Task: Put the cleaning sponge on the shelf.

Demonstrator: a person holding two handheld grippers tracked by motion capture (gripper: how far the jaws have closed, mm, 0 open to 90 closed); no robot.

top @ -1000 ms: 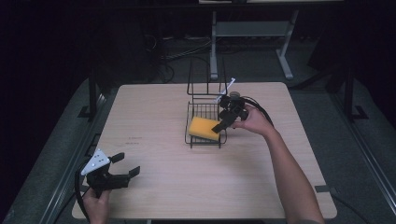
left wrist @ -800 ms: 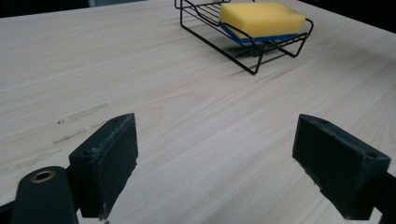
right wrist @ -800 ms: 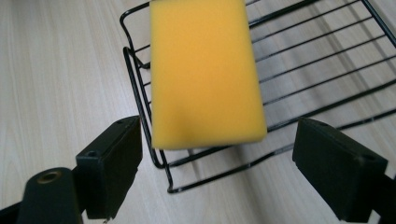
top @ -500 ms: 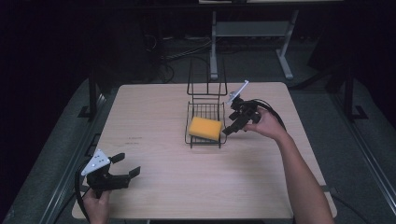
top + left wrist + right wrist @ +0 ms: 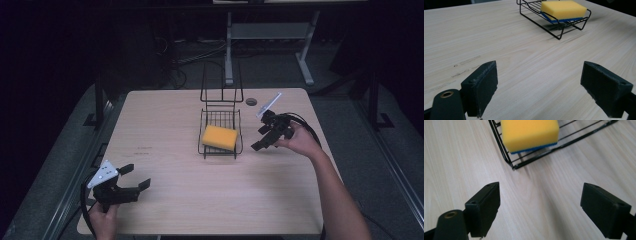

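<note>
High view is showing a yellow sponge [image 5: 219,137] lying in the tray of a black wire rack [image 5: 220,119] that is standing near the middle of a light wooden table [image 5: 170,115]. The sponge is sitting at a slight slant across the tray's wires, inside its rim. The right gripper [image 5: 261,138] is hovering just beside the rack's right edge, apart from both the rack and the sponge, with its jaws spread wide and holding nothing; the right hand [image 5: 300,142] is gripping it from behind, and a grey three-cornered plate is tilting up on top of it. The left gripper [image 5: 136,177] is resting low near the table's front left corner, well apart from the rack, its jaws also parted and empty, with the left hand [image 5: 104,222] holding it at the table's edge.

Right gripper view is looking down past two separated black jaws at bare table, with the sponge [image 5: 529,133] and the corner of the rack [image 5: 511,162] lying beyond them; a blue layer is showing along the sponge's underside. Left gripper view is looking across the table between its own spread jaws, with the sponge [image 5: 563,9] sitting in the rack [image 5: 560,31] far ahead.
</note>
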